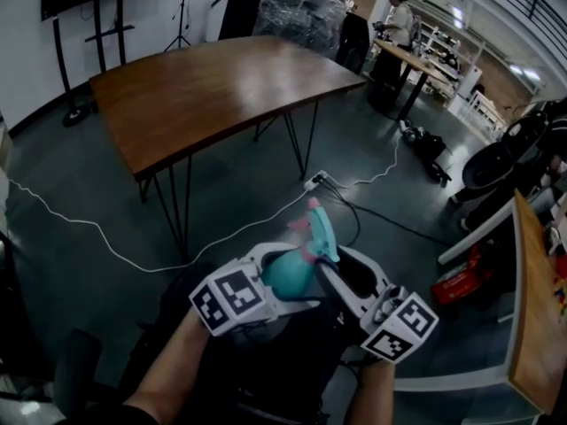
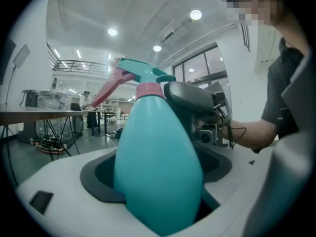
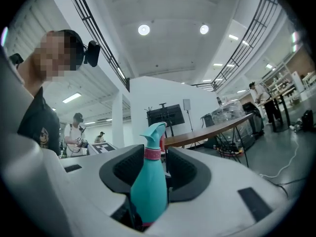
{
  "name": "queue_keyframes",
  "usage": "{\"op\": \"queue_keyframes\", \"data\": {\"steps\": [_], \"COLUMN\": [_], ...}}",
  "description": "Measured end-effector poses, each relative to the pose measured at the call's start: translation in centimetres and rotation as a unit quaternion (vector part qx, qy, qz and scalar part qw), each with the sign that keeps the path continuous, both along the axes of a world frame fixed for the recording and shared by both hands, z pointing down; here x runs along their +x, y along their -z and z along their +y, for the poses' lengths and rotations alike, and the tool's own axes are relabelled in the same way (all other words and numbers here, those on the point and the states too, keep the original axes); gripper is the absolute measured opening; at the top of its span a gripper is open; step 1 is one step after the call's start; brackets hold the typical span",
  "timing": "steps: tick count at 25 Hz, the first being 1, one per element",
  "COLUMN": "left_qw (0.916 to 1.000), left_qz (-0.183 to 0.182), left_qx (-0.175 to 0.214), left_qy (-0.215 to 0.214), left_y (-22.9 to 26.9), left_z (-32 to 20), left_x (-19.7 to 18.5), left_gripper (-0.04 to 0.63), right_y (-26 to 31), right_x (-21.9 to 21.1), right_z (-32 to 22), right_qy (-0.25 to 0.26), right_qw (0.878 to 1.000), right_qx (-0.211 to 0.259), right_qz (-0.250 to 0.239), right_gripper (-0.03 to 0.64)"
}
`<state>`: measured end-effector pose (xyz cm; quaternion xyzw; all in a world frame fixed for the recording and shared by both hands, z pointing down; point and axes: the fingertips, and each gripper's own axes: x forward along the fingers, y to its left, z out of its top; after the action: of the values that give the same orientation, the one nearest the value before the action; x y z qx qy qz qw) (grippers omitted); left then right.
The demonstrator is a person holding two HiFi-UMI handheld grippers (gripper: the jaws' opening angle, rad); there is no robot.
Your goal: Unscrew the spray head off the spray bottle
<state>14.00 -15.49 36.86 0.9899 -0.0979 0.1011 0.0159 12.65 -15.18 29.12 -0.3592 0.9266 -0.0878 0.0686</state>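
Observation:
A teal spray bottle with a pink collar and a teal spray head is held in the air over my lap. My left gripper is shut on the bottle's wide body, which fills the gap between its jaws. My right gripper comes in from the right at the level of the neck. In the right gripper view the bottle stands between the dark pads, and gaps show on both sides of the pink collar. One dark finger of the right gripper lies beside the collar.
A long wooden table on black legs stands ahead. A white cable and a power strip lie on the grey floor. Another table edge runs along the right, with a red item below. A person stands far back.

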Motion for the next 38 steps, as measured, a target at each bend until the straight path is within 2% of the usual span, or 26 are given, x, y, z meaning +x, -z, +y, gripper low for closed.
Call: {"op": "queue_keyframes", "data": {"steps": [8,13,17,21,27,31,38], "left_qw": [0.9945,0.9891,0.9884,0.9928,0.9995,0.9993,0.9962], "left_qz": [-0.029,-0.050,-0.051,-0.037,0.002,0.022,0.034], "left_qx": [0.017,0.037,0.040,0.022,-0.009,-0.022,-0.034], "left_qy": [0.099,0.134,0.138,0.112,0.030,-0.021,-0.072], "left_y": [-0.9,-1.6,-1.8,-1.4,-0.4,0.2,0.6], "left_z": [-2.1,-2.8,-2.9,-2.2,-0.1,1.4,3.1], "left_x": [-0.2,-0.3,0.2,0.3,0.8,1.0,0.6], "left_gripper": [0.428,0.428,0.428,0.428,0.428,0.428,0.428], "right_y": [-0.2,-0.8,-0.9,-0.8,-0.1,0.2,0.3], "right_x": [0.1,-0.6,-0.5,-0.5,-0.5,-0.4,-0.8], "right_z": [-0.7,-1.3,-1.7,-1.4,-0.3,0.7,1.8], "right_qy": [-0.058,-0.084,-0.102,-0.084,-0.025,0.018,0.072], "right_qw": [0.998,0.995,0.994,0.996,0.999,1.000,0.997], "right_qx": [-0.036,-0.048,-0.045,-0.043,-0.032,-0.021,-0.003], "right_qz": [-0.011,-0.003,0.010,0.013,0.013,0.007,-0.002], "right_gripper": [0.149,0.149,0.123,0.123,0.123,0.123,0.123]}}
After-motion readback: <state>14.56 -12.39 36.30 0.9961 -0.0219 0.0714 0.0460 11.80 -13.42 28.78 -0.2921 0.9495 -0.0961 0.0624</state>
